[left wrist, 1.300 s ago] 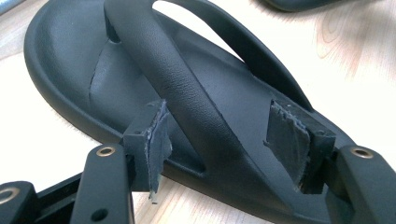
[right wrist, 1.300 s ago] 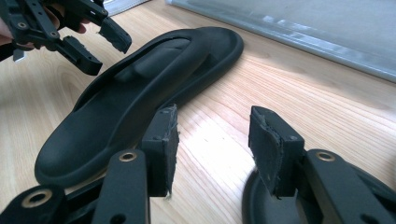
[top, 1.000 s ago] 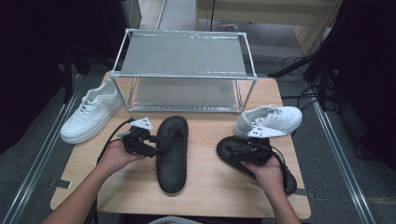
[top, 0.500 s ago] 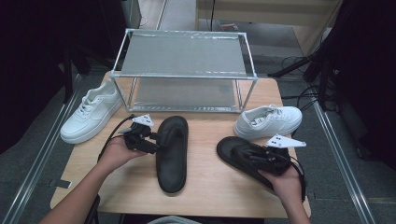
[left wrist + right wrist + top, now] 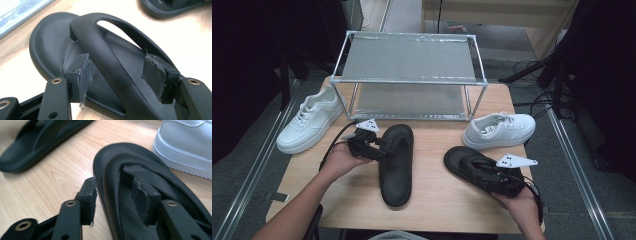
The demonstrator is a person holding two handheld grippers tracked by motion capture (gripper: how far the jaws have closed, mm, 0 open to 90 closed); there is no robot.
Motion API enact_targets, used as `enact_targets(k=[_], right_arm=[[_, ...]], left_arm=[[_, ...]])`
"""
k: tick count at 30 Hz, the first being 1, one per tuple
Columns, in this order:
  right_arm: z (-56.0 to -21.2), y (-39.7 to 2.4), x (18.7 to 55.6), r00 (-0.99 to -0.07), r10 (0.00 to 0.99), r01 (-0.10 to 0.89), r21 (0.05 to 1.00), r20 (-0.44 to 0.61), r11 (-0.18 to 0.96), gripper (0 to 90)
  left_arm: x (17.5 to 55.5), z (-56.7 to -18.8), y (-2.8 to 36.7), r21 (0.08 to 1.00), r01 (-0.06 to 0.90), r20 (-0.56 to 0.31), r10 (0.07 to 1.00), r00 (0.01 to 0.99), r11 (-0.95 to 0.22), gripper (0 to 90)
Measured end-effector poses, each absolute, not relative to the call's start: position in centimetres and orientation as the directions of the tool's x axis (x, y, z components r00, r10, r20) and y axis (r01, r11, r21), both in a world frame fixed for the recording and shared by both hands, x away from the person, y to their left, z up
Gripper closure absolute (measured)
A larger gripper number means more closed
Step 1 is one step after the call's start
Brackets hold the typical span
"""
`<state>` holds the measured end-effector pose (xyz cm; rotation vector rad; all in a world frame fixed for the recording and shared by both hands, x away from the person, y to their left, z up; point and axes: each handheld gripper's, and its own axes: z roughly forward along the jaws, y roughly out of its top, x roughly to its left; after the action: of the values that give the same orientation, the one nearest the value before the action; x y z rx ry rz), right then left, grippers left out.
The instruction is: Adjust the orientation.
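Observation:
Two black sandals lie on the wooden table. The left sandal (image 5: 396, 175) (image 5: 50, 40) points away from me. My left gripper (image 5: 379, 150) (image 5: 117, 67) is open and straddles the sandal's strap (image 5: 107, 57), one pad on each side. The right sandal (image 5: 462, 162) (image 5: 120, 155) lies at an angle near the front right. My right gripper (image 5: 484, 175) (image 5: 116, 192) stands open over its side: one finger is outside the sole's edge, the other inside on the footbed. Its jaws have just been closing, with the sandal's rim between them.
A white sneaker (image 5: 309, 125) rests at the table's left edge and another (image 5: 499, 130) (image 5: 185, 142) just beyond the right sandal. A metal wire rack (image 5: 407, 75) with two shelves stands at the back. Bare wood (image 5: 437, 200) lies between the sandals.
My right hand has moved right and toward me along the right sandal, sinking a little. The left hand and left sandal have stayed put.

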<state>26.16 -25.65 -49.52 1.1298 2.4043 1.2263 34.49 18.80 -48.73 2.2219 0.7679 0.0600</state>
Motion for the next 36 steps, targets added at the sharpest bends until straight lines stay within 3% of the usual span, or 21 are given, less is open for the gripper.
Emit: enact_targets(k=[6,10,11,14,24,36], right_arm=[[-50.5,-25.8,27.0,-0.686,0.705,0.568,0.737,0.179,0.366,58.4],[-51.2,-25.2,27.3,-0.693,0.693,0.594,0.704,0.200,0.390,69.9],[-51.4,-24.9,27.5,-0.694,0.688,0.607,0.688,0.214,0.398,76.5],[-51.2,-24.6,27.6,-0.699,0.683,0.603,0.687,0.211,0.405,79.4],[-49.1,-23.6,27.3,-0.655,0.716,0.637,0.686,0.241,0.352,81.1],[-47.6,-20.5,27.4,-0.668,0.712,0.601,0.722,0.216,0.344,80.7]], left_arm=[[34.4,-48.5,19.0,0.694,0.497,-0.180,0.544,0.820,-0.520,38.9],[34.4,-48.4,19.1,0.700,0.497,-0.182,0.545,0.819,-0.513,38.9],[34.4,-48.5,19.1,0.702,0.498,-0.186,0.544,0.818,-0.509,38.9],[34.5,-48.5,19.2,0.700,0.497,-0.183,0.544,0.819,-0.513,38.9],[34.5,-48.5,19.1,0.702,0.495,-0.180,0.545,0.819,-0.512,38.9],[34.3,-48.4,19.2,0.710,0.485,-0.173,0.541,0.823,-0.511,38.9]])
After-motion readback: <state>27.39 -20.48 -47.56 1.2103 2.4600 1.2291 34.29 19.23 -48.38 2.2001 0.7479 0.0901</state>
